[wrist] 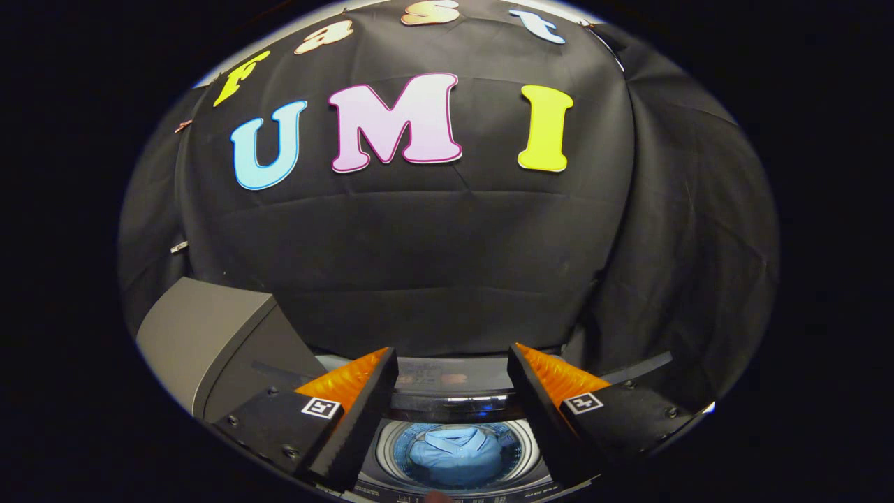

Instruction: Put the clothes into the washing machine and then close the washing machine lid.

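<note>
A light blue shirt (455, 454) lies inside the round drum of a top-loading washing machine (447, 391), seen below and between my fingers. My gripper (452, 367) hovers above the machine, open, with nothing between its fingers. The grey lid (209, 342) stands raised at the machine's left side, beyond my left finger. The machine's back panel runs across just ahead of the fingertips.
The black cloth wall (447, 251) hangs close behind the machine and wraps around on the right.
</note>
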Available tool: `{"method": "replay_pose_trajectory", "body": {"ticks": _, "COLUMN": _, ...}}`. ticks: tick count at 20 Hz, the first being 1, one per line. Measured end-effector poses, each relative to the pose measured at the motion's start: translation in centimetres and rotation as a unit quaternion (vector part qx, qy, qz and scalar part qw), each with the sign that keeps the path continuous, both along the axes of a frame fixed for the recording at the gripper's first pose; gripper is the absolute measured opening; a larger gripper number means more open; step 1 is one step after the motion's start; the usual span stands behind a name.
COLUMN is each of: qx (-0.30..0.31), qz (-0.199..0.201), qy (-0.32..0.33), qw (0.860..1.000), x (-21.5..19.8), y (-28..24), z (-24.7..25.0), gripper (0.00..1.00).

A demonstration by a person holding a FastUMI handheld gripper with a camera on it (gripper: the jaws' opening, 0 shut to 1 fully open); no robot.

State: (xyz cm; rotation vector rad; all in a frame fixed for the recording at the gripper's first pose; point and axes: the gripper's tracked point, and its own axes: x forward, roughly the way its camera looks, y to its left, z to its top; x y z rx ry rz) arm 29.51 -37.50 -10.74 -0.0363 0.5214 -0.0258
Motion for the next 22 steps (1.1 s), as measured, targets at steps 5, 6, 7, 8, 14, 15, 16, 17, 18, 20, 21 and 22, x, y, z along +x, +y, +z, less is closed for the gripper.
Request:
{"method": "replay_pose_trajectory", "body": {"ticks": 5, "qx": 0.011, "qz": 0.001, "qy": 0.014, "qw": 1.000, "x": -2.9, "y": 0.2, "z": -2.1, "gripper": 0.99}}
{"method": "replay_pose_trajectory", "body": {"ticks": 6, "qx": 0.013, "qz": 0.000, "qy": 0.026, "qw": 1.000, "x": -3.7, "y": 0.3, "z": -3.1, "gripper": 0.99}}
{"method": "replay_pose_trajectory", "body": {"ticks": 7, "qx": 0.016, "qz": 0.003, "qy": 0.030, "qw": 0.999, "x": -4.4, "y": 0.6, "z": -4.1, "gripper": 1.00}}
{"method": "replay_pose_trajectory", "body": {"ticks": 8, "qx": 0.016, "qz": 0.003, "qy": 0.037, "qw": 0.999, "x": -5.2, "y": 0.4, "z": -5.6, "gripper": 1.00}}
{"method": "replay_pose_trajectory", "body": {"ticks": 14, "qx": 0.015, "qz": -0.031, "qy": 0.092, "qw": 0.995, "x": -9.8, "y": -1.9, "z": -11.9, "gripper": 1.00}}
{"method": "replay_pose_trajectory", "body": {"ticks": 15, "qx": 0.016, "qz": -0.036, "qy": 0.100, "qw": 0.994, "x": -10.4, "y": -2.2, "z": -12.5, "gripper": 1.00}}
{"method": "replay_pose_trajectory", "body": {"ticks": 16, "qx": 0.017, "qz": -0.038, "qy": 0.105, "qw": 0.994, "x": -11.1, "y": -2.4, "z": -13.3, "gripper": 1.00}}
{"method": "replay_pose_trajectory", "body": {"ticks": 17, "qx": 0.015, "qz": -0.042, "qy": 0.112, "qw": 0.993, "x": -11.4, "y": -2.8, "z": -14.3, "gripper": 1.00}}
{"method": "replay_pose_trajectory", "body": {"ticks": 18, "qx": 0.011, "qz": -0.046, "qy": 0.120, "qw": 0.992, "x": -11.8, "y": -3.0, "z": -14.8, "gripper": 1.00}}
{"method": "replay_pose_trajectory", "body": {"ticks": 20, "qx": 0.014, "qz": -0.049, "qy": 0.130, "qw": 0.990, "x": -12.2, "y": -3.0, "z": -15.6, "gripper": 1.00}}
{"method": "replay_pose_trajectory", "body": {"ticks": 21, "qx": 0.014, "qz": -0.047, "qy": 0.128, "qw": 0.991, "x": -12.3, "y": -2.9, "z": -15.6, "gripper": 1.00}}
{"method": "replay_pose_trajectory", "body": {"ticks": 22, "qx": 0.009, "qz": -0.048, "qy": 0.124, "qw": 0.991, "x": -12.7, "y": -3.0, "z": -15.2, "gripper": 1.00}}
